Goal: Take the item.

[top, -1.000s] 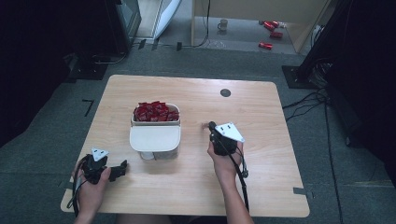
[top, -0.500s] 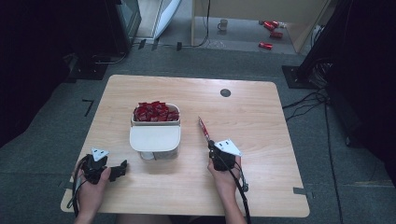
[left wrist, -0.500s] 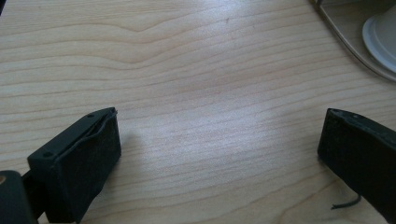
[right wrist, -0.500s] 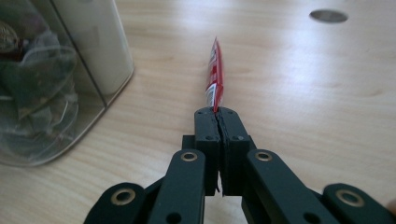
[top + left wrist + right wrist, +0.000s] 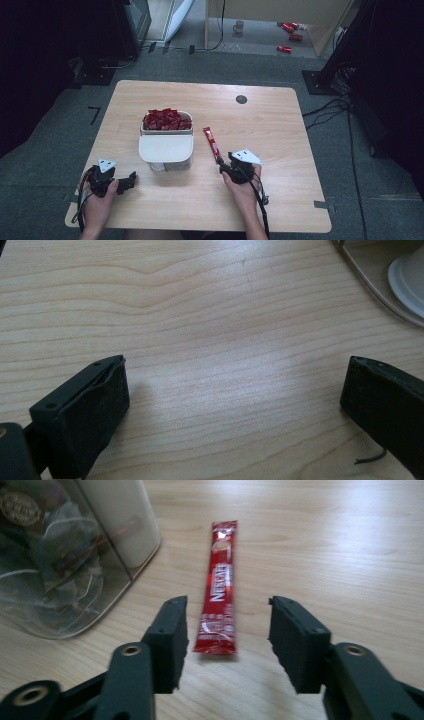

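Sachets (image 5: pixel 167 120), red ones, fill the far half of a clear container (image 5: pixel 166 131) near the bench (image 5: pixel 280 130) middle; a white lid (image 5: pixel 166 148) covers its near half. Just right of it one red stick sachet (image 5: pixel 212 142) lies flat. The right gripper (image 5: pixel 227 625) has its fingers released, astride the stick's near end. The left gripper (image 5: pixel 235 400), near the front-left corner, is spread over bare wood.

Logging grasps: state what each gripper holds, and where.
Nothing is held. The right gripper is open, straddling the sachet's near end on the table; the left gripper is open.
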A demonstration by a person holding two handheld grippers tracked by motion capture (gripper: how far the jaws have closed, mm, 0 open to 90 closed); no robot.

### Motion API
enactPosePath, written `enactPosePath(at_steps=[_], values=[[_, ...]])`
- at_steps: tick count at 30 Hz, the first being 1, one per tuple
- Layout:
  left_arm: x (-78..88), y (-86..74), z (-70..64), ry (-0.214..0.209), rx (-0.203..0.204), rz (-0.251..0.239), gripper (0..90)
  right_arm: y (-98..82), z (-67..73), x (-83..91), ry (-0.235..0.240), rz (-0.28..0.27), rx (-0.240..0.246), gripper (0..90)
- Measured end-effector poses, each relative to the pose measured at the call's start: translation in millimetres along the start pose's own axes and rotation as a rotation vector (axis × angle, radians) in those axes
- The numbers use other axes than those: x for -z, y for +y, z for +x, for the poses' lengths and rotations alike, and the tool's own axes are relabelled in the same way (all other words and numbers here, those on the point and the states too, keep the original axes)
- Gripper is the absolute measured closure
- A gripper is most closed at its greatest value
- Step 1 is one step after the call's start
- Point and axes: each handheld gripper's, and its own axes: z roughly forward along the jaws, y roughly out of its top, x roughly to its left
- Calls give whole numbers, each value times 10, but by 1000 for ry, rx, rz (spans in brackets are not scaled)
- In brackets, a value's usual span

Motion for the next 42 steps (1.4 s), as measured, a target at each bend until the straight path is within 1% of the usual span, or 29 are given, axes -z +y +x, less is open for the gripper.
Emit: enactPosePath(at_steps=[1,2,3,4,5,7,8,9,10,11,12,14,15,16,22,23,28,34,36,37,38,40,42], values=[[0,0,0,0,0,0,0,30,-70,51,-8,-5,-10,404],[0,0,0,0,0,0,0,43,-109,80,-12,-9,-17,368],[0,0,0,0,0,0,0,43,-109,80,-12,-9,-17,368],[0,0,0,0,0,0,0,66,-186,141,-21,-11,-29,286],[0,0,0,0,0,0,0,66,-186,141,-21,-11,-29,286],[0,0,0,0,0,0,0,82,-261,200,-34,-13,-27,187],[0,0,0,0,0,0,0,96,-327,257,-28,-3,-26,120],[0,0,0,0,0,0,0,96,-356,287,-20,0,-17,92],[0,0,0,0,0,0,0,96,-356,287,-20,0,-17,92],[0,0,0,0,0,0,0,99,-417,338,-24,3,-15,12],[0,0,0,0,0,0,0,99,-453,360,-24,7,-20,0],[0,0,0,0,0,0,0,96,-523,401,-49,13,-29,0],[0,0,0,0,0,0,0,96,-523,401,-49,13,-29,0],[0,0,0,0,0,0,0,81,-589,438,-85,20,-27,0],[0,0,0,0,0,0,0,-14,-802,545,-135,40,-40,0],[0,0,0,0,0,0,0,-42,-854,570,-146,43,-43,0],[0,0,0,0,0,0,0,-154,-1048,676,-177,53,-70,0],[0,0,0,0,0,0,0,-276,-1237,811,-212,69,-89,0],[0,0,0,0,0,0,0,-308,-1296,864,-225,72,-100,0],[0,0,0,0,0,0,0,-308,-1296,864,-225,72,-100,0],[0,0,0,0,0,0,0,-336,-1351,912,-239,77,-108,0],[0,0,0,0,0,0,0,-366,-1403,956,-251,85,-109,0],[0,0,0,0,0,0,0,-401,-1443,994,-249,93,-118,0]])
